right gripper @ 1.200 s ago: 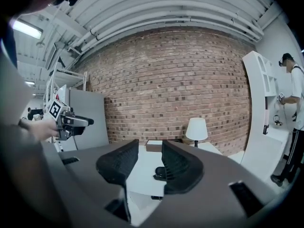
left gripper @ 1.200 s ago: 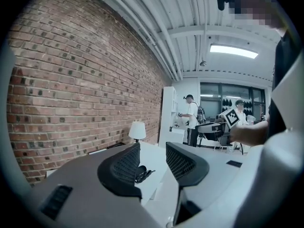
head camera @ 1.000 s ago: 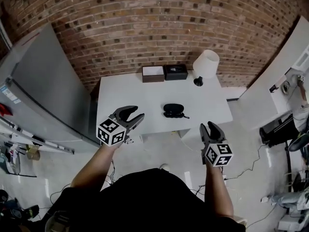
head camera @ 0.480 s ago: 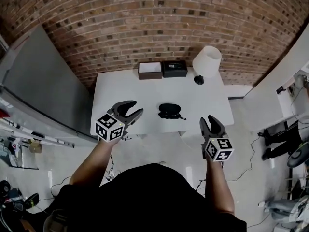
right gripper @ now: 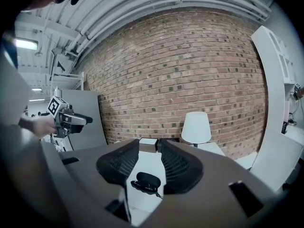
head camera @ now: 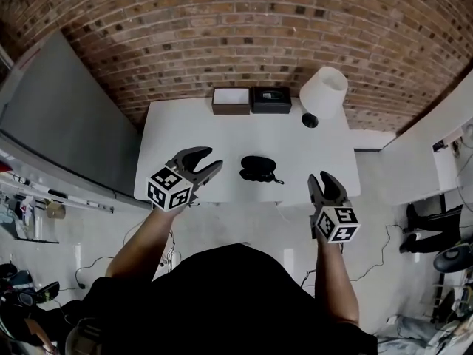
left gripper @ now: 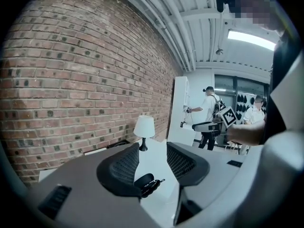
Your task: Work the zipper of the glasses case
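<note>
Black glasses case (head camera: 258, 168) beyond both jaws

Even, dim indoor light; a ceiling strip light (left gripper: 251, 39) glares; strong fisheye bending with dark vignetted corners.

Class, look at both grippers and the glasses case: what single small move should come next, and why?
Probably carry both grippers forward to the glasses case. It lies untouched on the table; the left gripper and the right gripper, whose jaws have just closed slightly, are open, empty and short of it.
</note>
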Tool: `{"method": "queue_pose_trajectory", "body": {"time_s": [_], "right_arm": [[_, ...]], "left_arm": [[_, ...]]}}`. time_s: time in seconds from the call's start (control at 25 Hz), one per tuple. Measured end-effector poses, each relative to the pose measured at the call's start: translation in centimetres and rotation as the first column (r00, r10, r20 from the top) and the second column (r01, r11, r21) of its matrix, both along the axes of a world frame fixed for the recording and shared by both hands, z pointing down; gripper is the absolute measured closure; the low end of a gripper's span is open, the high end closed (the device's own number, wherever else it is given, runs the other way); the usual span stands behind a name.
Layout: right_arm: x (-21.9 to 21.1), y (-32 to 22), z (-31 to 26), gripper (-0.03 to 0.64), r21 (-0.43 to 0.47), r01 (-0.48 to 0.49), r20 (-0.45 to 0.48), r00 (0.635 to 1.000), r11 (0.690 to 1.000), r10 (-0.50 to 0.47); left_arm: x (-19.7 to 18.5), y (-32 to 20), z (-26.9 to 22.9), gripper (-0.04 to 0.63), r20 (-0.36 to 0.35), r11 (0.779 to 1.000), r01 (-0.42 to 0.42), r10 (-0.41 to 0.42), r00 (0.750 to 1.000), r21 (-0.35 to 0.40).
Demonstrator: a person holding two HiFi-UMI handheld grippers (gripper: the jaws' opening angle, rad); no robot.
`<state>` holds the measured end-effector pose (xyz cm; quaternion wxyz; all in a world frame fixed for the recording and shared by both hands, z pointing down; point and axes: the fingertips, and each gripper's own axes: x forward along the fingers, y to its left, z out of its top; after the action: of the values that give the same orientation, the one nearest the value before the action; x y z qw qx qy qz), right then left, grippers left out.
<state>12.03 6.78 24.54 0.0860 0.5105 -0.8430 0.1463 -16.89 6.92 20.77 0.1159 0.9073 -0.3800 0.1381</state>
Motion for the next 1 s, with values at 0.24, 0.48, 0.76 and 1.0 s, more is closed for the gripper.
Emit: {"method": "queue_pose_trajectory", "body": {"time_s": [0.24,0.48,0.76,1.0], "right_arm": [[0.6,-1.5,1.5,0.46,-0.023,0.024,0.006,1.0,0.999,-0.023],[0.9,-1.7,2.3,0.46,-0.035,0.034,0.016,0.999,0.999,-0.034],[1.5,-1.6,2.2,0.46,-0.036,0.029,0.025,0.999,0.999,-0.028],[1.5,-1.4,2.5,0.46,-0.039,0.01,0.016,1.0,0.999,-0.009]], "left_arm": [[1.0,-0.9,1.2,0.396,0.001,1.0,0.02,-0.02,1.0,-0.016],[1.5,-0.5,2.2,0.394,0.012,0.999,0.026,-0.026,1.0,-0.041],[2.2,-0.4,1.9,0.393,0.024,0.999,0.015,-0.015,1.0,-0.034],[2.4,-0.9,2.3,0.39,0.023,0.999,-0.018,0.019,1.0,-0.039]]}}
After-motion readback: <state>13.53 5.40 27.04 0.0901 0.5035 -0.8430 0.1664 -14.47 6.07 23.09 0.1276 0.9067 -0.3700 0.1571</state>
